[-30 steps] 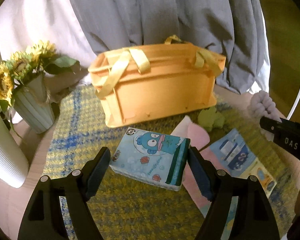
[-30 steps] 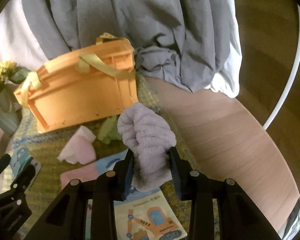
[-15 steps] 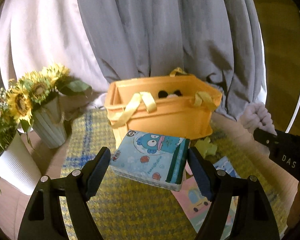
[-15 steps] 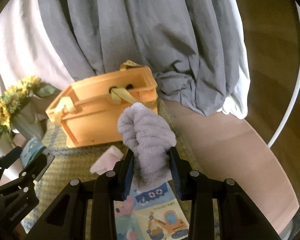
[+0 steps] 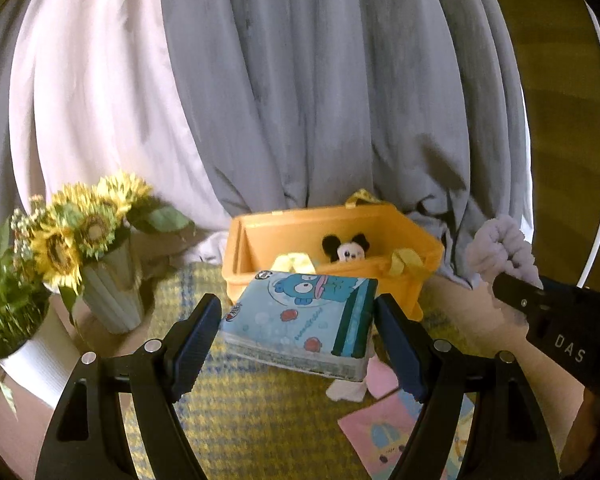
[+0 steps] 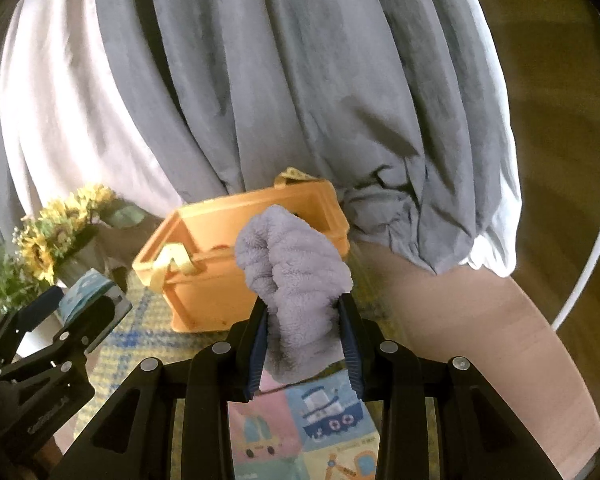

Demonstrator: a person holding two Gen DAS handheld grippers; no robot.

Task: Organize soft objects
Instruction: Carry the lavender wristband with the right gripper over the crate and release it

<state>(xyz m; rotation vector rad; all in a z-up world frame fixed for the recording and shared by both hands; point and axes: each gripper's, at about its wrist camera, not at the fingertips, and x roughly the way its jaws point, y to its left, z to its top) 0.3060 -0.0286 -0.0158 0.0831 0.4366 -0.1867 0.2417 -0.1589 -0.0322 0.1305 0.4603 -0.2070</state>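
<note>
A: Left gripper [image 5: 298, 332] has its fingers [image 5: 198, 332] spread wide and pressing both ends of the blue tissue pack [image 5: 300, 322], held flat just in front of the orange basket [image 5: 416, 236]. Flat hold probably so it drops in level

B: Right gripper [image 6: 302, 344]?

A: Pinching the purple fluffy cloth [image 6: 296, 276] low down, so the bulk stands above the fingers, in front of the basket's near wall

B: Basket contents?

A: 1 mouse plush [image 5: 346, 248] at the back. Sunflower vase [image 5: 112, 292] stands left of the basket; picture book [image 6: 300, 420] lies nearer than it, on the yellow mat [image 5: 240, 420]

B: Judgement: both loads look staged for the open top
</note>
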